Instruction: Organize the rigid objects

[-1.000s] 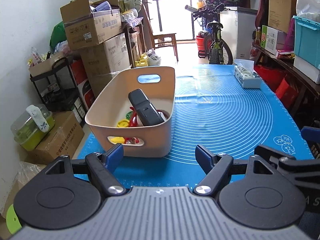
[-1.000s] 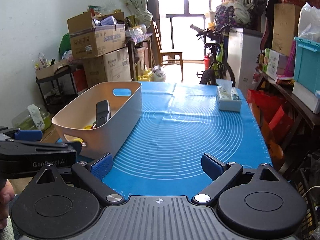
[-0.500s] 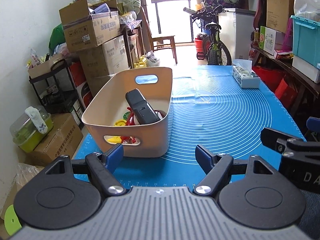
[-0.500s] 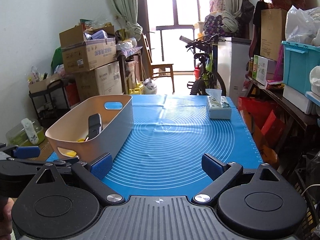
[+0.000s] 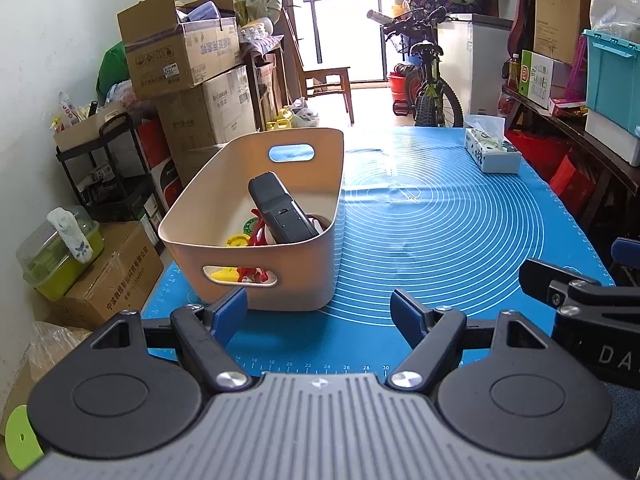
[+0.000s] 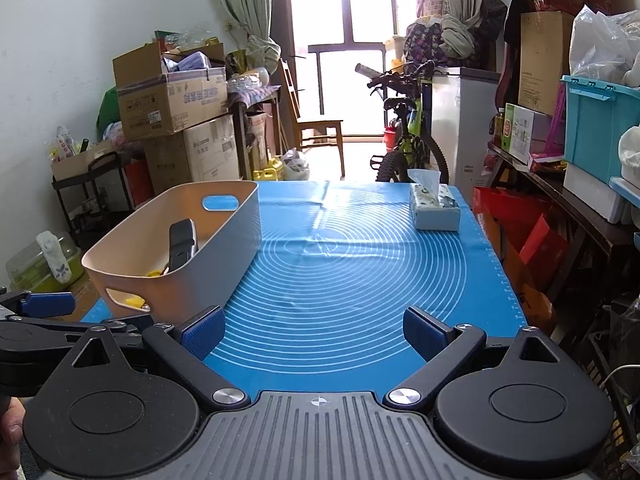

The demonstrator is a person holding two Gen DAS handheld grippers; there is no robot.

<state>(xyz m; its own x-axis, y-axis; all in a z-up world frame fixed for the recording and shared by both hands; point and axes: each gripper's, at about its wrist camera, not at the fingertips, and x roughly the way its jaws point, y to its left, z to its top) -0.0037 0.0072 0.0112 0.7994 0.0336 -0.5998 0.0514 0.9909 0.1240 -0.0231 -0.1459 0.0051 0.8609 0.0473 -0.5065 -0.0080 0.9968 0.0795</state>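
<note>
Left wrist view: the left gripper (image 5: 318,306) sits at the bottom centre of the frame, released, its blue-padded fingers (image 5: 229,309) spread wide with nothing between them. Just above the left finger, in the middle left of the frame, a beige plastic bin with cut-out handles (image 5: 280,276) stands on the blue silicone mat with white concentric rings (image 5: 440,232) that covers the bench. Inside the bin a black rectangular remote-like device (image 5: 280,210) leans tilted, above small yellow and red plastic toys (image 5: 244,240) on the bin floor. A pale blue tissue box (image 5: 494,152) rests on the mat at the upper right. The right gripper's black body (image 5: 580,300) shows at the right edge.

Right wrist view: the right gripper (image 6: 316,330) at the bottom centre is likewise released, fingers apart over bare mat (image 6: 360,272). The bin (image 6: 224,248) stands at the middle left, the black device (image 6: 182,242) propped inside it. The tissue box (image 6: 434,208) lies at the upper right of the mat. The left gripper (image 6: 48,305) shows at the lower left edge.
</note>
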